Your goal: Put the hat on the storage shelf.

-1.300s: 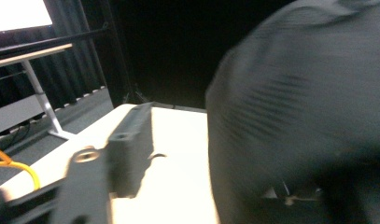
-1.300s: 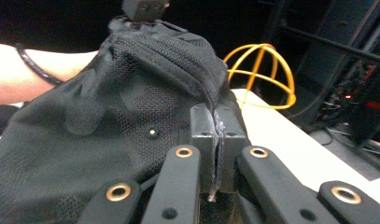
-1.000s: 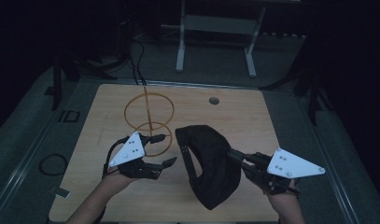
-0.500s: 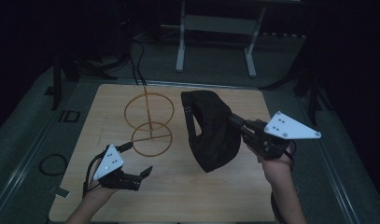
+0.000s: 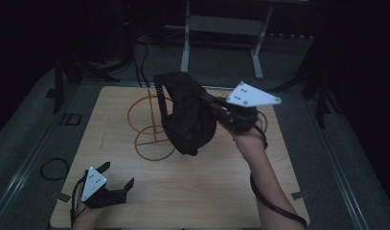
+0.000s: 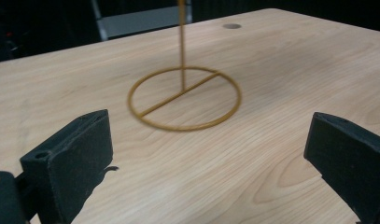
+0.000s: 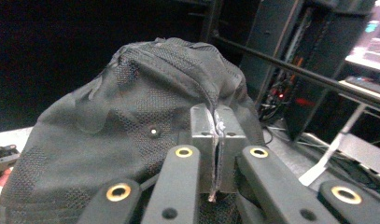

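Above the wire stand (image 5: 152, 127), right gripper (image 5: 212, 108) raised, jaws pinching black cap (image 5: 188, 115), left gripper (image 5: 117, 188) low, jaws spread

The cap (image 5: 185, 115) is black all over, and the right gripper view shows its cloth (image 7: 131, 116) as a fine mesh weave dotted with tiny holes, with one small pale spot on it. The wire stand (image 5: 149, 127) is a mustard yellow-gold, set on a tabletop (image 5: 197, 191) of pale wood with a wavy brown grain and a small dark round spot near its far edge. Both grippers have black jaws and a light grey three-cornered plate on top, the left gripper (image 5: 117, 178) and the right gripper (image 5: 207, 101) alike, and brass-coloured rings ring the screw holes on the right gripper's arms.
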`<state>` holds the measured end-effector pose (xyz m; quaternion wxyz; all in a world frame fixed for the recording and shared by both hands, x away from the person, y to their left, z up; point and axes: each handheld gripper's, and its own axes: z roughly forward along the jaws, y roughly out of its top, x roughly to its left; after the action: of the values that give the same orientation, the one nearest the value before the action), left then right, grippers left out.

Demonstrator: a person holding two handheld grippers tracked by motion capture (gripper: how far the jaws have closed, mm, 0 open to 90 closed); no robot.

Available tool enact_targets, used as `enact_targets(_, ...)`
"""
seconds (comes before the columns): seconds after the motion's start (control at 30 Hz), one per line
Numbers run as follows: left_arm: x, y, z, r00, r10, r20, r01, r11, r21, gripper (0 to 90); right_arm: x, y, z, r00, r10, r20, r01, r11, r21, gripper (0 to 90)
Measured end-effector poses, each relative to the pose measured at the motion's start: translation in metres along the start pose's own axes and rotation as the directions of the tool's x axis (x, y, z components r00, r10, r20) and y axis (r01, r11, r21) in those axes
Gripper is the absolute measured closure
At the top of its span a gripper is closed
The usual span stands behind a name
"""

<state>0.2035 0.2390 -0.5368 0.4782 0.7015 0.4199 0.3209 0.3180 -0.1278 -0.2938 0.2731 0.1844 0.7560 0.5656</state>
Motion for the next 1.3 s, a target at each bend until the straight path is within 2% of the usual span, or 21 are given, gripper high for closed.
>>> enact_targets(0.1, 0.004, -0.004, -0.001, 0.9999, -0.001, -0.013, 0.001, 1.0, -0.007, 1.7, 0.006, 0.004, 0.021, 0.9998, -0.015, -0.014, 0.015, 0.999, 0.032, 88.5)
enact_targets(0.13, 0.004, -0.004, -0.001, 0.9999, -0.001, -0.013, 0.001, 1.0, -0.007, 1.8, 0.006, 0.004, 0.021, 0.9998, -0.015, -0.014, 0.015, 0.999, 0.032, 88.5)
enact_targets(0.17, 0.006, -0.006, -0.001, 0.9998, -0.01, -0.019, 0.01, 0.9999, -0.013, 1.8, 0.009, 0.004, 0.034, 0.9993, -0.016, -0.033, 0.017, 0.998, 0.055, 88.5)
enact_targets(0.23, 0.006, -0.006, -0.001, 0.9997, -0.012, -0.023, 0.012, 0.9999, -0.011, 1.8, 0.01, 0.004, 0.038, 0.9991, -0.016, -0.038, 0.018, 0.998, 0.061, 88.5)
enact_targets(0.37, 0.008, -0.008, 0.0, 0.9996, -0.017, -0.023, 0.017, 0.9998, -0.011, 1.8, 0.015, 0.001, 0.061, 0.9977, -0.005, -0.068, 0.011, 0.995, 0.099, 88.4)
enact_targets(0.43, 0.009, -0.008, 0.001, 0.9996, -0.022, -0.018, 0.022, 0.9996, -0.017, 1.8, 0.016, -0.001, 0.072, 0.9967, 0.007, -0.081, 0.002, 0.993, 0.115, 88.4)
enact_targets(0.67, 0.006, -0.012, 0.006, 0.9998, -0.017, -0.004, 0.017, 0.9997, 0.014, 1.8, 0.018, -0.004, 0.105, 0.994, 0.06, -0.091, -0.046, 0.988, 0.147, 88.3)
enact_targets(0.87, 0.004, -0.012, 0.007, 0.9997, -0.017, 0.017, 0.016, 0.9997, 0.017, 1.8, 0.024, -0.012, 0.133, 0.9919, 0.066, -0.108, -0.042, 0.977, 0.207, 88.0)
enact_targets(1.1, 0.007, -0.013, 0.006, 0.9989, -0.042, 0.021, 0.041, 0.9991, 0.012, 1.8, 0.022, -0.016, 0.142, 0.9896, 0.087, -0.115, -0.06, 0.974, 0.217, 85.3)
enact_targets(1.23, 0.008, -0.014, 0.006, 0.9985, -0.05, 0.024, 0.049, 0.9987, 0.011, 1.8, 0.021, -0.021, 0.145, 0.9831, 0.123, -0.135, -0.092, 0.972, 0.217, 71.2)
enact_targets(1.3, 0.008, -0.014, 0.006, 0.9984, -0.05, 0.024, 0.05, 0.9987, 0.01, 1.8, 0.02, -0.023, 0.147, 0.9742, 0.159, -0.16, -0.122, 0.969, 0.217, 68.9)
